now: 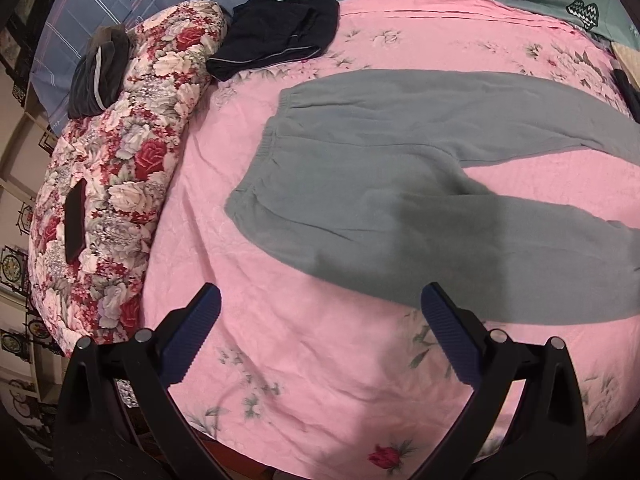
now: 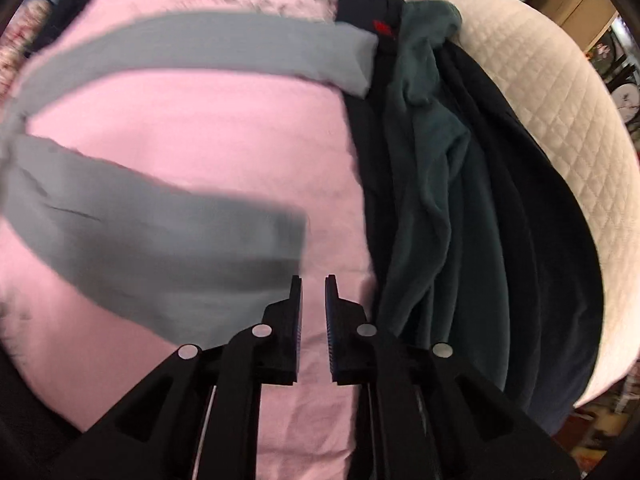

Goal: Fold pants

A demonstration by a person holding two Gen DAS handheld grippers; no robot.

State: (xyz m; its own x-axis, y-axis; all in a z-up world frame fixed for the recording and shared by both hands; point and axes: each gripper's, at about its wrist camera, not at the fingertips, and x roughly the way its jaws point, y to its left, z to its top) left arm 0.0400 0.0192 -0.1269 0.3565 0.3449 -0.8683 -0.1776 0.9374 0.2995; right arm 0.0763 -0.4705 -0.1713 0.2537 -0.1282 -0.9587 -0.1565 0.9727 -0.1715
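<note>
A: Grey fleece pants (image 1: 400, 184) lie flat on the pink floral bedsheet (image 1: 320, 360), waistband toward the rose-print quilt (image 1: 116, 184), legs spread apart.

B: Left gripper (image 1: 320, 312) tilted down over bare sheet, jaws wide apart, empty, near the lower pant leg.

A: Right gripper (image 2: 313, 284) points steeply down, jaws nearly closed with a narrow gap, nothing between them, just beside the near leg's cuff.

B: Only the right view shows the cuffs, a dark teal fleece pile (image 2: 436, 184) and a white quilted cover (image 2: 552, 120).

A: Only the left view shows folded navy shorts (image 1: 280, 32).
</note>
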